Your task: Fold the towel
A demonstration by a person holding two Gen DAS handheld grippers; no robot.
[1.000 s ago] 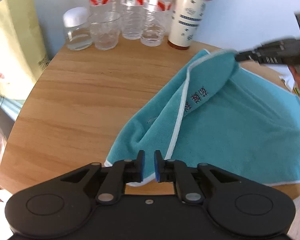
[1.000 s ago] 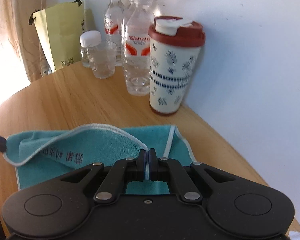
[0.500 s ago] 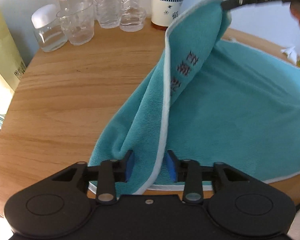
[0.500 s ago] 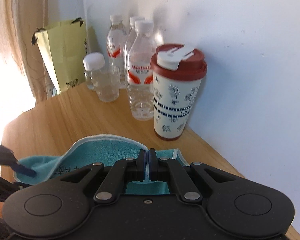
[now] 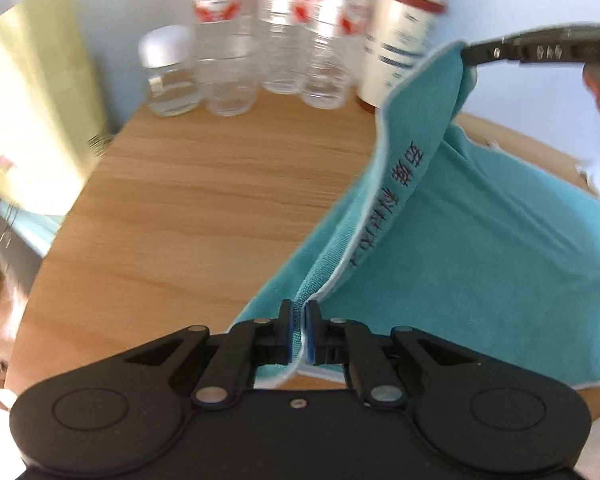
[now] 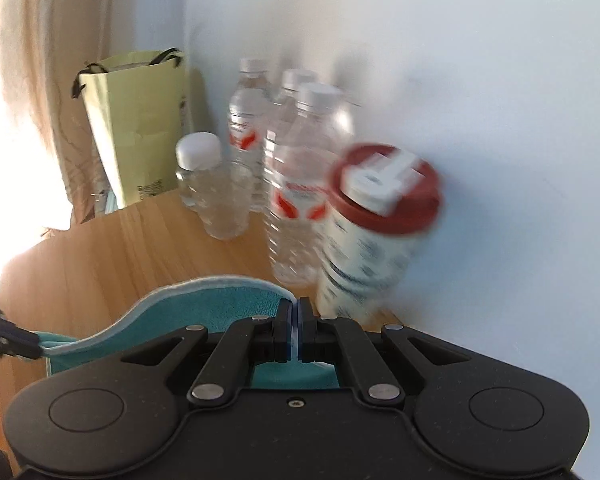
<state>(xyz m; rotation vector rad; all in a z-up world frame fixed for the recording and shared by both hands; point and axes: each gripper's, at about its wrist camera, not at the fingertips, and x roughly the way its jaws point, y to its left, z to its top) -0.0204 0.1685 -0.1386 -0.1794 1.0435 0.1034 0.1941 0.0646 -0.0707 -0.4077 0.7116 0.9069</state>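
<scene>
My left hand-held gripper (image 5: 299,330) and right hand-held gripper (image 6: 296,330) each pinch the blue towel (image 5: 480,264), lifted off the surface (image 5: 204,208). Bottles (image 5: 284,36) at 12 o'clock look blurry (cup (image 6: 374,240) too).

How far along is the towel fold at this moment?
Done: both the left gripper and right gripper are shut on one edge of the teal towel, lifted off the table. In hand: raising it. Left: laying it over; no fold completed.
</scene>
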